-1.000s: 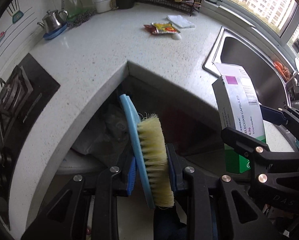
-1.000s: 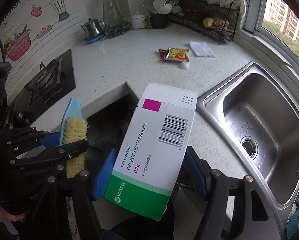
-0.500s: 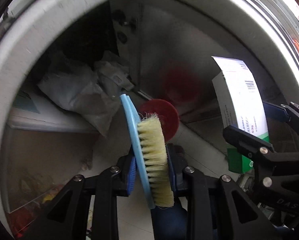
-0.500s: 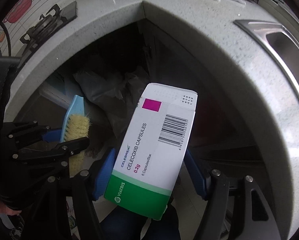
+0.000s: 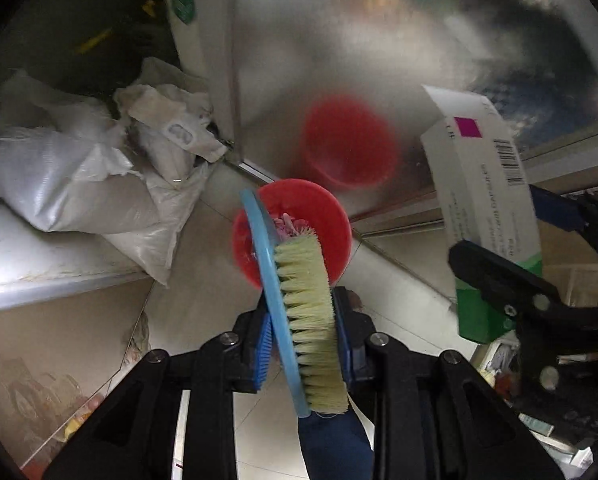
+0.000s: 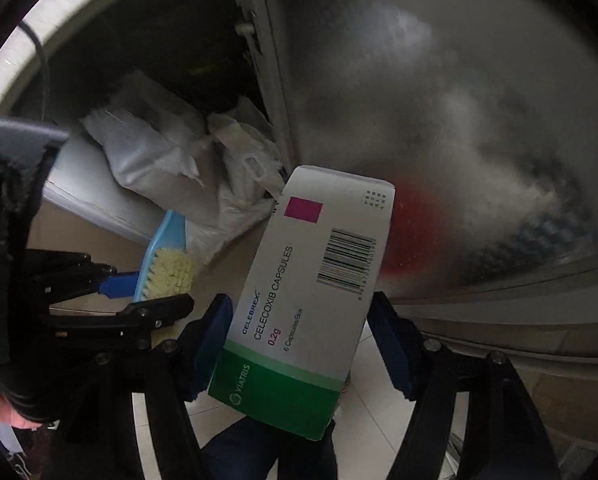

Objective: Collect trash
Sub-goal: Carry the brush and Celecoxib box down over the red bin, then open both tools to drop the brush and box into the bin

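My left gripper (image 5: 303,340) is shut on a blue-backed scrub brush (image 5: 299,304) with pale bristles, held upright above a small red bin (image 5: 319,204) on the tiled floor. The bin holds some pink scraps. My right gripper (image 6: 299,344) is shut on a white and green medicine box (image 6: 311,280) marked Celecoxib Capsules. In the left wrist view the box (image 5: 487,200) hangs to the right of the bin. In the right wrist view the brush (image 6: 167,260) and the left gripper are at the left; the bin is hidden behind the box.
White plastic bags (image 5: 79,176) lie in the open cupboard at the left. A shiny metal cabinet door (image 5: 379,60) stands behind the bin and reflects it. The pale countertop edge (image 6: 59,20) arcs overhead. My leg in dark blue (image 5: 335,444) is below.
Both grippers have dropped from countertop height to below the counter, near the floor. The red bin has come into view and closer. Both still hold the same things.
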Demonstrator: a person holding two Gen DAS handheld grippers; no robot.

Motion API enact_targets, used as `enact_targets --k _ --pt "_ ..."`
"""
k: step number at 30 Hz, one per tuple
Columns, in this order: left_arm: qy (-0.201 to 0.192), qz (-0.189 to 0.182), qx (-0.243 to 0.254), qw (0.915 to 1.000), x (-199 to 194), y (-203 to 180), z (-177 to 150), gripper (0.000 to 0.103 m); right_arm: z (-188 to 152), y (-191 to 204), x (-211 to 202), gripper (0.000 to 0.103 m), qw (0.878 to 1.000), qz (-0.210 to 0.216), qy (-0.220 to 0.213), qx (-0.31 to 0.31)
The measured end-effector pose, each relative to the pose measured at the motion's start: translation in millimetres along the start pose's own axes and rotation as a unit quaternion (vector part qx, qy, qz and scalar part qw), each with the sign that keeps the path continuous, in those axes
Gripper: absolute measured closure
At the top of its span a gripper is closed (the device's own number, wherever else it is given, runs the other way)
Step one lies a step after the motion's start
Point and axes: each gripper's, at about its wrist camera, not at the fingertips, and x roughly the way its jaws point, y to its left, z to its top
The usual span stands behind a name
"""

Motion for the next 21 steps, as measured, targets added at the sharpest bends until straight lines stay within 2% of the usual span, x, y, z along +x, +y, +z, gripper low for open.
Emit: enact_targets --k 5,10,12,16,21 --pt "0.012 -0.002 0.001 0.9999 29 0 10 0.077 -8 -10 21 0.036 1.000 -0.006 0.014 0.006" --pt "-0.003 -0.020 -0.027 0.9994 29 8 17 0.044 -13 -16 27 0.036 1.000 -0.013 0.023 0.013" --pt "-0.007 -0.023 -0.027 0.9993 30 11 19 0.041 -15 -16 29 0.036 1.000 -0.016 0.023 0.014" --pt "0.001 0.003 -0.022 0.9997 32 13 17 0.041 -14 -13 42 0.036 0.999 -0.007 0.032 0.023" --pt "-0.004 0.030 -0.019 0.9994 28 23 6 0.041 -14 -9 39 0.036 0.999 0.008 0.033 0.015"
